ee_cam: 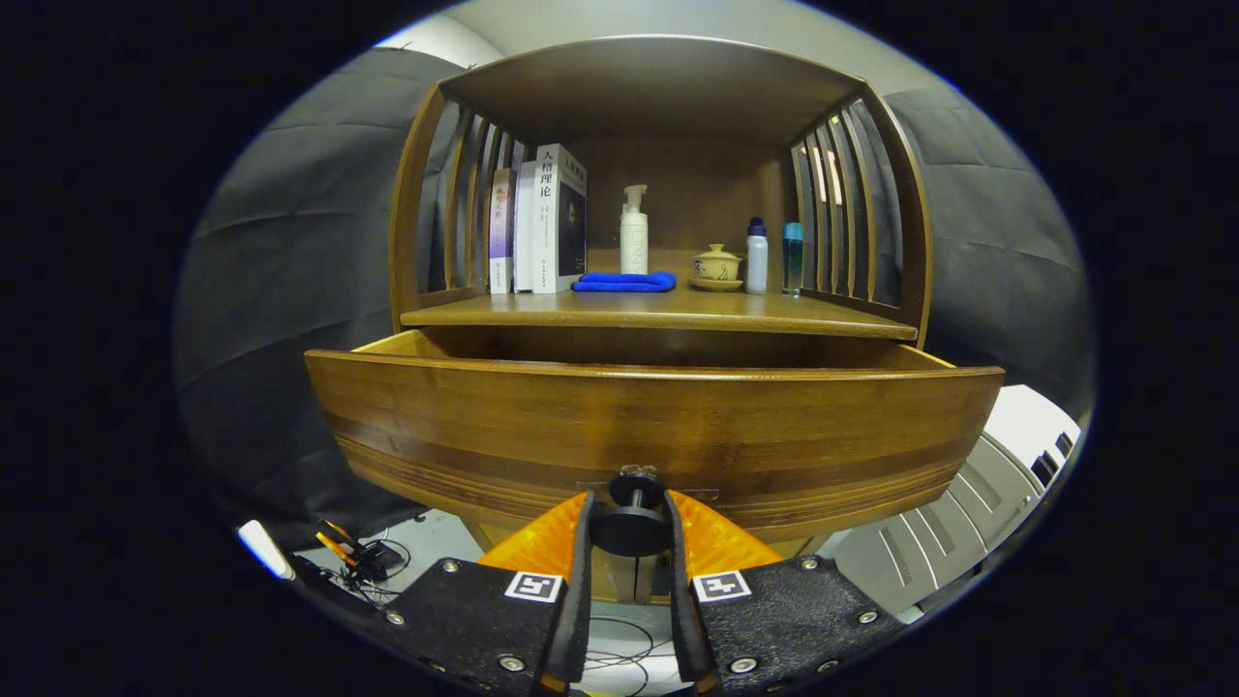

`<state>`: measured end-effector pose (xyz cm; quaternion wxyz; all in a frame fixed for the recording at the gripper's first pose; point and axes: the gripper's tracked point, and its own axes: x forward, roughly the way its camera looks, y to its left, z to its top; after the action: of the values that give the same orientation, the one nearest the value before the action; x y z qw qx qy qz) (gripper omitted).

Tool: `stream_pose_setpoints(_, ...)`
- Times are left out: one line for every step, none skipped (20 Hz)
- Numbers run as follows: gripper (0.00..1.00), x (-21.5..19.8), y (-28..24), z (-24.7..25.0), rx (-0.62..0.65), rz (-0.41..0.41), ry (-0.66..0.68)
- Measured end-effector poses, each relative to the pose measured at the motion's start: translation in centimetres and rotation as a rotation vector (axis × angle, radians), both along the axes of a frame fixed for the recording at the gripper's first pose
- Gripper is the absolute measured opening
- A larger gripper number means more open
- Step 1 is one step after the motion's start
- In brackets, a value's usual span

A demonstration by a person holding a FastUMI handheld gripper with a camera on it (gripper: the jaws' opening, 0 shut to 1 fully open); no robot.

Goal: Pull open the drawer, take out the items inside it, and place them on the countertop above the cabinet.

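Just ahead of your tongs (631, 542) stands the drawer (653, 436), pulled partly out of the cabinet; its front is a wide, curved board of dark brown wood with lighter grain bands. Your tongs are closed on the knob (631, 523), a round black disc on a short stem, and both orange, ribbed fingers (542, 542) press against it. Above the drawer is the counter (658, 312), smooth brown wood, carrying upright books (542, 227), a white pump bottle (634, 232), a folded blue cloth (624, 282), a small lidded cup (717, 265) and two slim bottles (772, 257). What is inside the drawer you cannot tell.
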<state>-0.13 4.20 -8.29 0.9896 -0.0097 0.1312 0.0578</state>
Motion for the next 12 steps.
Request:
stream_pose_setpoints(0.35,-0.5,0.0,0.0,-0.002,0.001,0.001)
stream_pose_setpoints(0.35,-0.8,0.0,0.0,-0.003,-0.002,0.002)
stream_pose_setpoints(0.35,-1.2,0.1,-0.1,-0.004,-0.003,0.002)
stream_pose_setpoints(0.35,-1.6,0.2,-0.3,-0.005,-0.005,0.006)
stream_pose_setpoints(0.35,-2.1,0.3,-0.4,-0.009,-0.004,0.011)
stream_pose_setpoints(0.35,-2.6,0.3,-0.6,-0.013,-0.005,0.018)
stream_pose_setpoints(0.35,-3.0,0.2,-0.9,-0.012,-0.007,0.026)
stream_pose_setpoints(0.35,-3.4,0.3,-0.9,-0.006,-0.007,0.026)
stream_pose_setpoints(0.35,-3.2,0.4,-0.9,-0.003,-0.005,0.024)
stream_pose_setpoints(0.35,-3.4,0.3,-0.9,0.002,-0.009,0.029)
stream_pose_setpoints(0.37,-3.3,0.3,-1.0,0.014,-0.016,0.036)
stream_pose_setpoints(0.40,-3.5,0.3,-1.0,0.023,-0.013,0.033)
